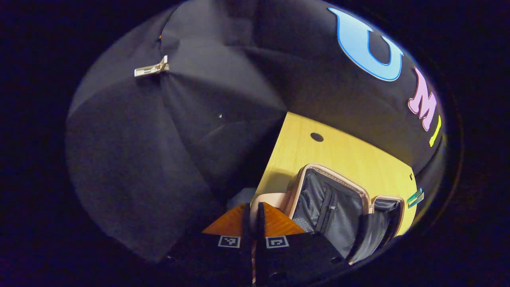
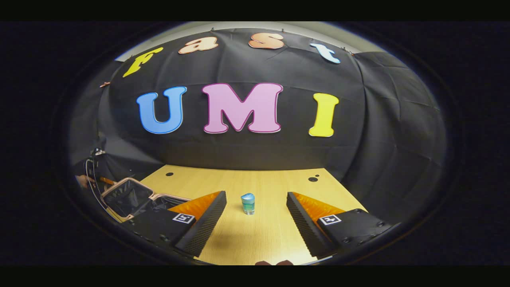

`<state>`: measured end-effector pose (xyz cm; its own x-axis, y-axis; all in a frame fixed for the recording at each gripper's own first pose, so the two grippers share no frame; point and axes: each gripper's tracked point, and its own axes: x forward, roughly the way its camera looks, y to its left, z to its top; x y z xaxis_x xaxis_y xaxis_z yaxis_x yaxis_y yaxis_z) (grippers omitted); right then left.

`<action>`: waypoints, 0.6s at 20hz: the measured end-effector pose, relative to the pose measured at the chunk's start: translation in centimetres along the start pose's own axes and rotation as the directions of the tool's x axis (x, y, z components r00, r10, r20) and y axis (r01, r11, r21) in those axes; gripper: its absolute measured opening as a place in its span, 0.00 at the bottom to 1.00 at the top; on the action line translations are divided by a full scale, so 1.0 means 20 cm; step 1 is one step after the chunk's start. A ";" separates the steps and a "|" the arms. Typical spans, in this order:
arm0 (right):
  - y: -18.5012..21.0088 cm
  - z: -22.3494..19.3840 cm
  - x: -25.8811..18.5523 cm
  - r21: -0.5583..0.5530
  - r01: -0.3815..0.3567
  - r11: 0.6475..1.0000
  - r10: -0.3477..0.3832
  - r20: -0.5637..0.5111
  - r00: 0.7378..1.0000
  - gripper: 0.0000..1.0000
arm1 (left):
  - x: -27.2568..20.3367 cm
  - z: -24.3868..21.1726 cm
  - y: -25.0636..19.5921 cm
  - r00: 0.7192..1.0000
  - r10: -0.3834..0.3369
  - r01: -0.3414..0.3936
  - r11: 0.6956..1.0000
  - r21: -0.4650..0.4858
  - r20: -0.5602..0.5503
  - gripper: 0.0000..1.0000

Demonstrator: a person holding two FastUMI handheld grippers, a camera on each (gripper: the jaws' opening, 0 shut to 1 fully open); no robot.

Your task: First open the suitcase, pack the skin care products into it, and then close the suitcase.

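Wood: the table (image 2: pixel 263 239) is pale wood with small dark holes near its far edge, set against the booth's black cloth.
Suitcase: it lies open at the table's left end, beyond my right gripper's left finger in the right gripper view (image 2: pixel 131 195). In the left gripper view it sits just ahead and right of my fingers (image 1: pixel 338 207).
Suitcase look: a pale pinkish shell rims both halves; the lining is dark grey fabric with a zipped panel and a strap across it. I cannot tell whether anything is packed inside.
Bottle: one small skin care bottle (image 2: pixel 248 203) stands upright near the table's middle, well apart from the suitcase. Its body is clear with a green-blue tint, and its cap is light blue.
Left gripper: my fingers (image 1: pixel 255 223) are pressed together with no gap, holding nothing, with the suitcase's near rim just beyond the tips.
Right gripper: my fingers (image 2: pixel 255 207) are spread wide, empty, the bottle framed between the tips and farther off.
Clip: a pale clip (image 1: pixel 151 68) pins the cloth in the left gripper view.
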<state>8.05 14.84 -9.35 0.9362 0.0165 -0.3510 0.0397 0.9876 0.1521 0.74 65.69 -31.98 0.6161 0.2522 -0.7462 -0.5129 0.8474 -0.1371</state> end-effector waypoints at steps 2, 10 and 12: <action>-0.03 -0.02 -0.02 0.021 0.036 0.999 -0.035 -0.007 0.999 0.97 | 0.04 -0.10 0.05 0.999 0.026 -0.026 1.000 0.004 -0.034 0.12; -0.05 -0.06 -0.04 0.001 0.080 0.997 -0.080 0.006 0.997 0.96 | -0.02 -0.08 0.22 0.993 0.112 -0.111 0.993 -0.030 0.029 0.55; -0.04 -0.06 -0.03 -0.019 0.079 0.997 -0.079 0.016 0.997 0.96 | -0.11 -0.01 0.23 0.983 0.139 -0.138 0.990 -0.015 0.117 1.00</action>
<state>7.09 14.21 -10.36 0.9357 -0.0640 -0.3469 0.1070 0.9886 0.1061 -3.10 68.96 -31.16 0.6045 0.4201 -0.6768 -0.6017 0.7976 -0.0424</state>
